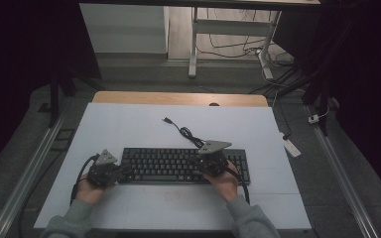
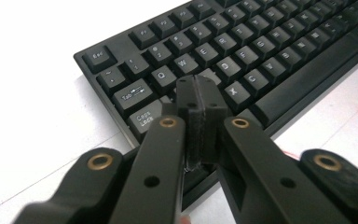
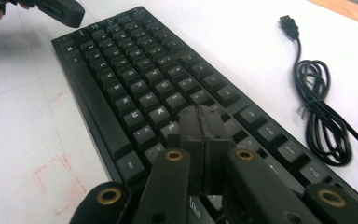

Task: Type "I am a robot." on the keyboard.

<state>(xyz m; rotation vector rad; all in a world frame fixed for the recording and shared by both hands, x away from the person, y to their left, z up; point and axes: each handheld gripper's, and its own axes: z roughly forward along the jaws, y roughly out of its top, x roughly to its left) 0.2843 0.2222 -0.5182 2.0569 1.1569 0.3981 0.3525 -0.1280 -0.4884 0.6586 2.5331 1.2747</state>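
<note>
Two hands at the near edge of the tabletop (image 1: pixel 144 119), one at each end of the keyboard (image 1: pixel 178 166). Left hand (image 1: pixel 87 193) low beside the keyboard's left end, forearm coming in from the bottom, left gripper (image 1: pixel 121 171) angled right towards the keys. Right hand (image 1: pixel 225 183) wrapped under the right gripper (image 1: pixel 198 161), grey plate on top, aimed left over the right half of the keys. Both pairs of fingers pressed flat together, nothing between them: left fingers (image 2: pixel 189 100) closed, right fingers (image 3: pixel 193 126) closed likewise.

Keyboard lying flat, long axis running left to right across the tabletop, parallel to its near edge, key rows facing the person. Cable (image 1: pixel 183 131) trailing off the back edge, bunched in a loose coil, plug (image 3: pixel 289 23) resting on the white surface well apart from the keys.

Left fingertips hovering over or touching the keys near Caps Lock and A, at the left end; contact impossible to tell. Right fingertips over the lower rows towards the right end, just above the keys, contact equally unclear. Faint red marks (image 3: pixel 58 177) on the tabletop before the keyboard's front edge.
</note>
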